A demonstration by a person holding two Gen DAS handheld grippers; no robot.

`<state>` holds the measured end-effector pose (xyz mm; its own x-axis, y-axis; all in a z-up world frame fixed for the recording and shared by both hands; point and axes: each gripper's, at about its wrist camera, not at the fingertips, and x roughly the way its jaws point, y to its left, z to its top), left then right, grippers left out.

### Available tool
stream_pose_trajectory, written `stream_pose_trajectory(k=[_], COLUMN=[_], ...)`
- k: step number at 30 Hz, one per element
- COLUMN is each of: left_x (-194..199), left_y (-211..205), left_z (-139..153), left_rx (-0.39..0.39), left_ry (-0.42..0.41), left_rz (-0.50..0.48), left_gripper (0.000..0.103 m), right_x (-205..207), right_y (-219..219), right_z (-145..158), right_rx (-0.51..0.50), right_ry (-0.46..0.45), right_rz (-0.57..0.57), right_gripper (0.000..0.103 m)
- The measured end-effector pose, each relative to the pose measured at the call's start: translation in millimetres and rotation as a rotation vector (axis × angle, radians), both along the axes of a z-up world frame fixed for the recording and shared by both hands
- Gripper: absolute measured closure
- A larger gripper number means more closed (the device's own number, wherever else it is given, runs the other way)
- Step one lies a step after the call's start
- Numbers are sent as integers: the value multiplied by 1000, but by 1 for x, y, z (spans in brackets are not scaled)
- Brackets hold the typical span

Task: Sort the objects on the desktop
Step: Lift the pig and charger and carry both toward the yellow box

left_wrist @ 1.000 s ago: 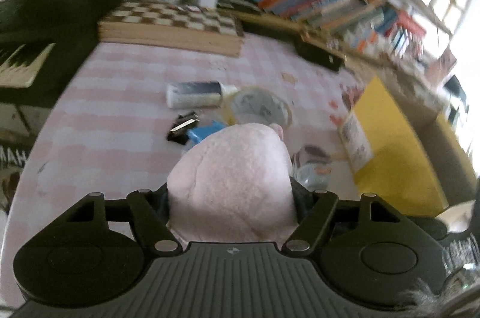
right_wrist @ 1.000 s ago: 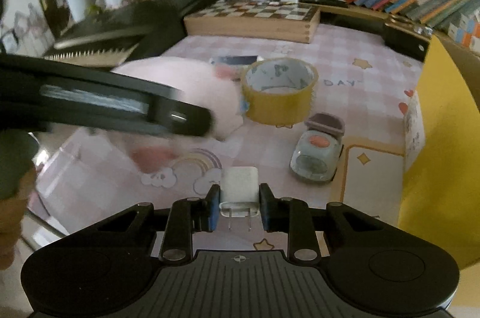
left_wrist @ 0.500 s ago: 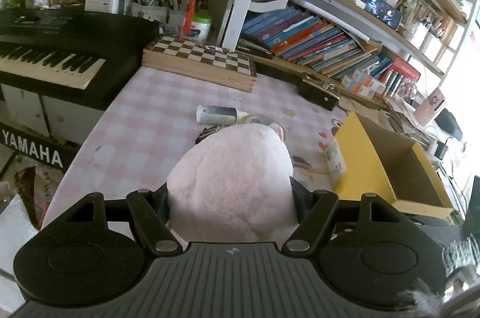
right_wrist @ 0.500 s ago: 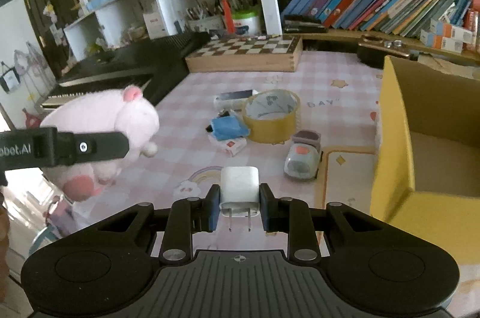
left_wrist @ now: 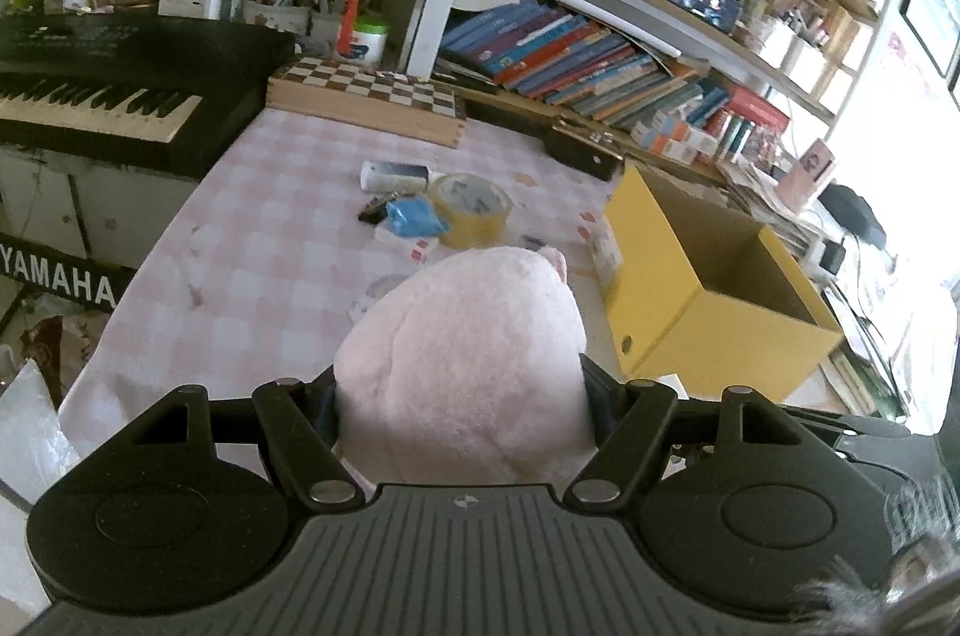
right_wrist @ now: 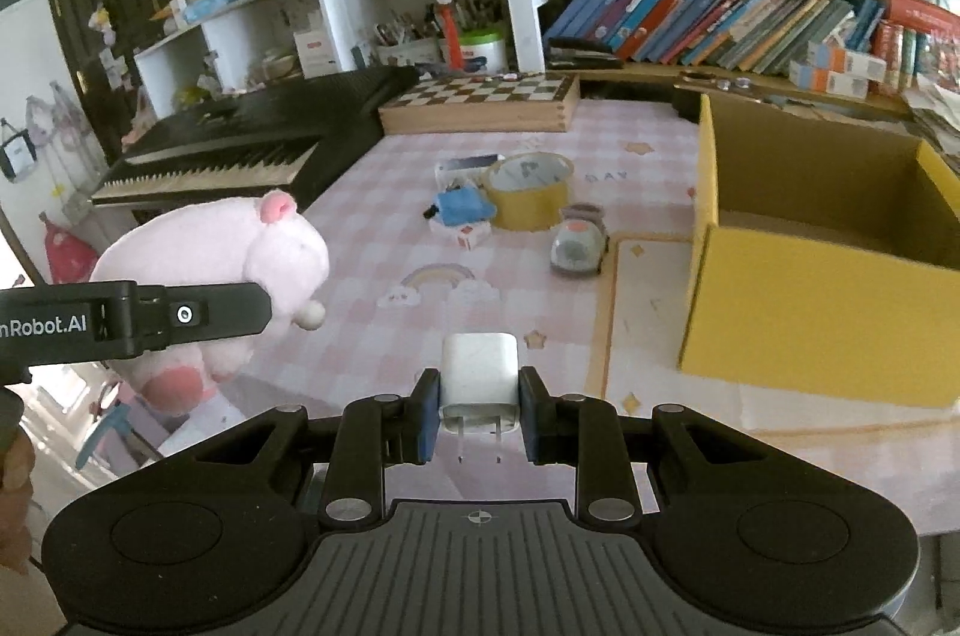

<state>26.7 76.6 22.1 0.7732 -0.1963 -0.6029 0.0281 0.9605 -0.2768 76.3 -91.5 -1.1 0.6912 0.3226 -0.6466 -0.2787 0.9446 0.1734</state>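
With the left hand-held gripper [left_wrist: 462, 396] clamping the pink plush pig [left_wrist: 462, 354] and the right hand-held gripper [right_wrist: 480, 411] pinching the white charger [right_wrist: 480, 378], both above the near bench [right_wrist: 372, 192], the carry step is in hand; next calls for swinging right over the open yellow box [right_wrist: 828, 300] and releasing.

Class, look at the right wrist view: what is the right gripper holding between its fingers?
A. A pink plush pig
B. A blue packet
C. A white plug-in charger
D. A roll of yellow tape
C: the right gripper is clamped on the white charger, its two prongs pointing toward the camera.
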Motion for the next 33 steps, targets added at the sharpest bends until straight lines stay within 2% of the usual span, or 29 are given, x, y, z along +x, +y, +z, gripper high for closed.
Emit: stream_pose_trajectory(k=[7,14,33], left_x=[-26,-35,-23], left_y=[-19,-48,-120], left_z=[-5,-11,-18], left_rx=[14,22,68], left_ry=[12,36,73], left_rz=[-69,-187,-434], left_gripper=[33,33,33], right_x=[-33,-58,-96], right_y=[-18,-44,-104], right_z=[-4,-12,-22], right_rx=[4,7,44], right_ry=[9,39,79], right_rz=[-66,-175,-392], right_gripper=[77,77,77])
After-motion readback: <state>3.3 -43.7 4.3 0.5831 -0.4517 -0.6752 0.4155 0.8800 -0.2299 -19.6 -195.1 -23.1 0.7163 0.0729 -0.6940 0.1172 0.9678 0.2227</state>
